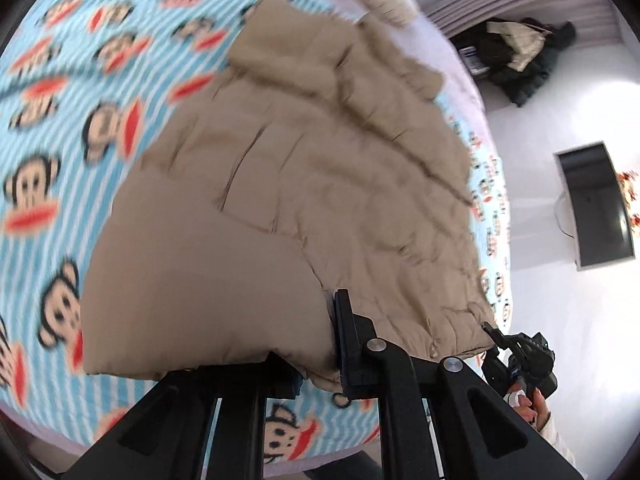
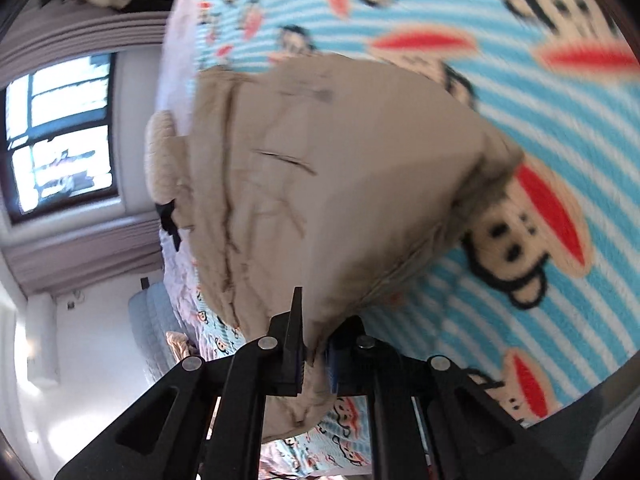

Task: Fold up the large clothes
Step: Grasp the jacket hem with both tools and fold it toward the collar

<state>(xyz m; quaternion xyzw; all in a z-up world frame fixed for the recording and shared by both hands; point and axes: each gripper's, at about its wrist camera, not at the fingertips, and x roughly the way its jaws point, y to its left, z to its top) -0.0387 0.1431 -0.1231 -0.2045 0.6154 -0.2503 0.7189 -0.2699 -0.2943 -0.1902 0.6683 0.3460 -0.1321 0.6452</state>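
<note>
- Nearest, the left gripper [image 1: 320, 344] is seen closed on the near hem of the padded beige jacket [image 1: 280, 168]; fabric is pinched between its jaws and bulges to either side of them.
- Likewise, the right gripper [image 2: 314, 354] is seen clamped on a bunched corner of the same jacket [image 2: 328, 168], with cloth hanging below the jaws.
- In the left wrist view, the right gripper [image 1: 490, 330] is noted at the jacket's lower right corner, with a hand [image 1: 538, 406] behind it.
- The jacket is found partly lifted at its near edge; the rest is spread on a blue striped blanket [image 1: 80, 100] printed with monkey faces.
- A pale fleece collar [image 2: 160, 156] is observed at the jacket's far end.
- Farther off, a dark screen [image 1: 596, 204], a heap of dark clothing [image 1: 516, 60] and a window [image 2: 60, 132] are recorded.
- Both views are blurred; finer detail cannot be told.
</note>
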